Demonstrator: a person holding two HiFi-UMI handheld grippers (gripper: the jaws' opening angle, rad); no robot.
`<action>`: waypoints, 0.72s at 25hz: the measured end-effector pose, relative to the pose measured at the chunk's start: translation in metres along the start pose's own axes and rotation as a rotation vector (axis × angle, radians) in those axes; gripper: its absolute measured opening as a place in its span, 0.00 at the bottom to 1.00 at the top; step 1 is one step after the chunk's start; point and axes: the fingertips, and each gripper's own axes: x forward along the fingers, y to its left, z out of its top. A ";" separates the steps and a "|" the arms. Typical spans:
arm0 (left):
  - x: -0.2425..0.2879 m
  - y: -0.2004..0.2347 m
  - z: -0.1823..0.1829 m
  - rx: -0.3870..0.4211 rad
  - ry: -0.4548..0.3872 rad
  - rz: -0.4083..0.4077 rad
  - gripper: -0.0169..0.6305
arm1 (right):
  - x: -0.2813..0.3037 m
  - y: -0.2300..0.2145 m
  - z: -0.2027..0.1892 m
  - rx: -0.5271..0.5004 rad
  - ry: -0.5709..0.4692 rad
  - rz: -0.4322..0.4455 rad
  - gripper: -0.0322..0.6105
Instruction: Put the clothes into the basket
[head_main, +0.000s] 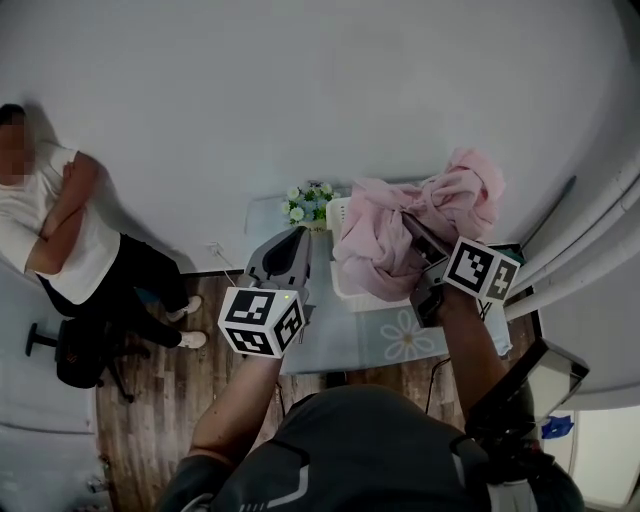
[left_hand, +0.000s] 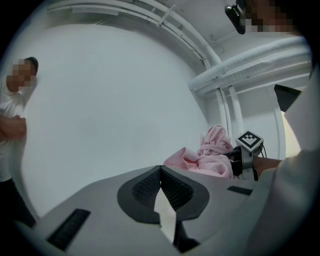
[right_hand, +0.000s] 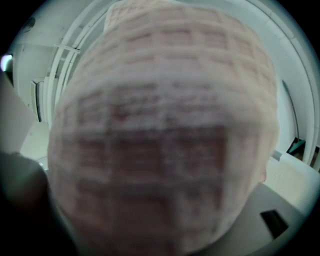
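1. Above the white basket (head_main: 338, 212), the pink garment (head_main: 400, 225) hung bunched in a loose heap. Its lower folds covered most of the basket's opening, though whether they rested inside could not be told.
2. Seen from the right gripper view, the same waffle-textured cloth (right_hand: 165, 135) filled nearly the whole frame, blurred and very close to the lens.
3. The right gripper (head_main: 410, 222) reached into the cloth from the near side, its jaws clamped on a wad of the fabric and held fairly wide by the bulk.
4. The basket stood at the far end of a pale table (head_main: 330, 345) printed with a daisy, just beside a small bunch of flowers (head_main: 308, 203).
5. The left gripper (head_main: 298, 238) hovered over the table's left part, apart from the basket and the garment (left_hand: 212, 155). Its jaws were pressed together with nothing between them.
6. Well off to the left, a person (head_main: 60, 230) in a white top sat with arms folded on a dark chair (head_main: 80, 350) by the wall.
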 end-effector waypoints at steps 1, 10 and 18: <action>0.005 0.006 -0.003 -0.007 0.007 0.003 0.04 | 0.008 -0.008 -0.003 0.035 0.010 -0.012 0.55; 0.046 0.036 -0.035 -0.049 0.054 -0.016 0.04 | 0.063 -0.074 -0.038 0.312 0.068 -0.120 0.55; 0.073 0.051 -0.064 -0.051 0.103 -0.038 0.04 | 0.091 -0.123 -0.070 0.471 0.109 -0.217 0.55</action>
